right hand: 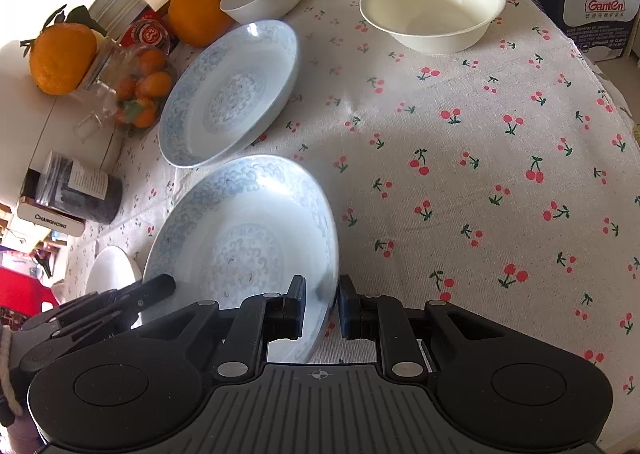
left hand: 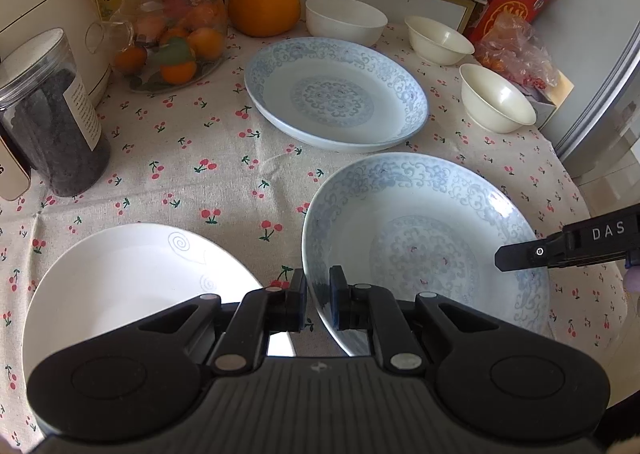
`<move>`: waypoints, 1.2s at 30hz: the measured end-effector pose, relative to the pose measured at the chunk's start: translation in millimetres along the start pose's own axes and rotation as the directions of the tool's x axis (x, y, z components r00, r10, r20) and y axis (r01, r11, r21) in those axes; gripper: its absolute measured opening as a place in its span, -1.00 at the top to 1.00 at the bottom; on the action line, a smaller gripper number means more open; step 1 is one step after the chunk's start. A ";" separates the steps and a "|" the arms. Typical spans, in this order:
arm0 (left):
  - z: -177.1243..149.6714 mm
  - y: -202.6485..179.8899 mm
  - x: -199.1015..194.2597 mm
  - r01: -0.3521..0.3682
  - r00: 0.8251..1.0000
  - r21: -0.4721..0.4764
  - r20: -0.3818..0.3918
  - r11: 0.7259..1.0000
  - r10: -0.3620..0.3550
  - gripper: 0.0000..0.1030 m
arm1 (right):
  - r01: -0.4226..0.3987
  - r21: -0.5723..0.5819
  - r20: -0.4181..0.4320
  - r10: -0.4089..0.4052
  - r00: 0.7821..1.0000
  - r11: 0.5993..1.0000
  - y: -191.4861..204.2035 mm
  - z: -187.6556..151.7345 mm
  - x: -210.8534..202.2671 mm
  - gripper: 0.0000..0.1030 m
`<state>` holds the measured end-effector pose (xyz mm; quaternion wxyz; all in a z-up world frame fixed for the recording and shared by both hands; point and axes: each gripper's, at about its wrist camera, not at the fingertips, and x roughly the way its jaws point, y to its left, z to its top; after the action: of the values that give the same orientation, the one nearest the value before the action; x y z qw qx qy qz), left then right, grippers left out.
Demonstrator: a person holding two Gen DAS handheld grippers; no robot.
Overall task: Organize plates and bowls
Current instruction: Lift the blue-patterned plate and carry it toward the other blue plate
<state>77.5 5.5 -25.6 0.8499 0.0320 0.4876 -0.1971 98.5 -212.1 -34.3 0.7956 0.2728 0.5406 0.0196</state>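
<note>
Two grippers pinch the near blue plate (left hand: 420,238): the left gripper (left hand: 318,302) clamps its left rim. No dishes are stacked yet; another blue plate (left hand: 336,94), a white plate (left hand: 120,278) and three bowls wait. "DAS" shows on the right gripper (left hand: 516,256).

From the right side, the right gripper (right hand: 322,306) clamps the right rim. A box (right hand: 600,10) far right reads "Ganten"; another box (right hand: 50,220) left reads "CHANGHONG".

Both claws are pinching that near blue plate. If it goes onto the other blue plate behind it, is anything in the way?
Nothing visible. The near blue plate, clamped at opposite rims by the left gripper and right gripper, has only bare tablecloth between it and the far blue plate, which lies empty.
</note>
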 end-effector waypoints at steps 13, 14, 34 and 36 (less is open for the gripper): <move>2.4 -1.8 3.9 -0.017 0.999 0.004 -0.028 1.000 0.017 0.82 | -0.002 0.009 -0.012 0.002 1.000 1.000 -3.7 7.5 14.3 0.67; 2.4 -1.7 3.8 -0.017 0.999 0.004 -0.028 1.000 0.018 0.82 | -0.001 0.007 -0.013 0.001 1.000 1.000 -3.4 7.5 14.1 0.67; 6.0 -5.7 0.0 -0.004 0.999 0.002 -0.043 1.000 0.004 0.54 | 0.027 -0.033 0.000 -0.027 1.000 0.999 1.4 5.1 6.9 0.42; 7.6 -7.1 -1.9 -0.012 0.999 0.001 -0.044 1.000 0.012 0.40 | 0.035 -0.029 0.008 -0.034 0.999 0.999 1.2 5.9 4.2 0.17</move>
<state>80.3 -2.3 -19.1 0.8402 0.0395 0.5059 -0.1913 105.7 -212.1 -35.8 0.8017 0.2517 0.5419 0.0128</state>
